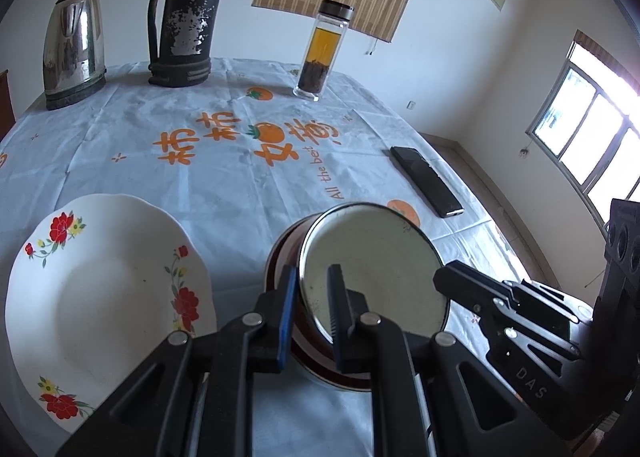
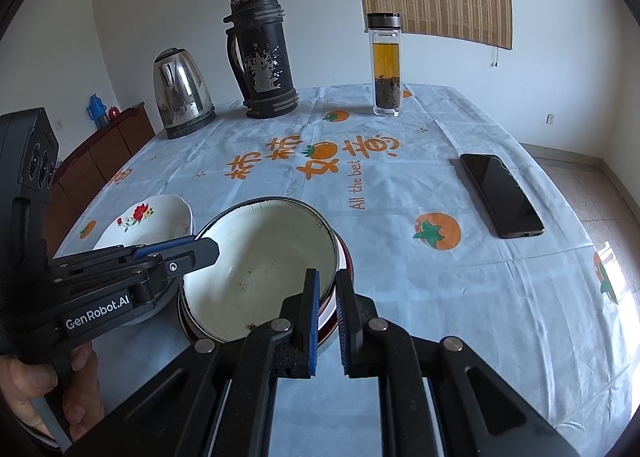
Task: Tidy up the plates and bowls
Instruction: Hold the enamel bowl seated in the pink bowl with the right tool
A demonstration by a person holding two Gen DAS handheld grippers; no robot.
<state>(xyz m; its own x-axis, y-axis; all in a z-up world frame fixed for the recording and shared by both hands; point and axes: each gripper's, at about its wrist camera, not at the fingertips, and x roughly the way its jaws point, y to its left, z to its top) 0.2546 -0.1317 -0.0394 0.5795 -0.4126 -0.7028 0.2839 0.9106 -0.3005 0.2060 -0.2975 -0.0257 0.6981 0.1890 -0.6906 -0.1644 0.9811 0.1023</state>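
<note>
enamel bowl pinched at both sides of its rim

enamel bowl (image 2: 260,269), cream inside with a dark rim, sits tilted in a red-banded bowl (image 2: 340,317) on the near part of the table. the left gripper (image 1: 312,297) is closed narrow on its left rim, one blue pad (image 1: 286,317) outside the wall and one inside. the right gripper (image 2: 326,305) grips the near right rim the same way. just left of the bowls lies a white plate with red flowers (image 1: 100,277), close to the left fingers. on the persimmon-print tablecloth (image 2: 400,257), a black phone (image 2: 502,195) lies well apart to the right. along the far edge stand a steel kettle (image 2: 180,93), a worn black thermos (image 2: 262,57) and a glass tea bottle (image 2: 386,65). a hand (image 2: 40,385) holds the left gripper's handle.
</note>
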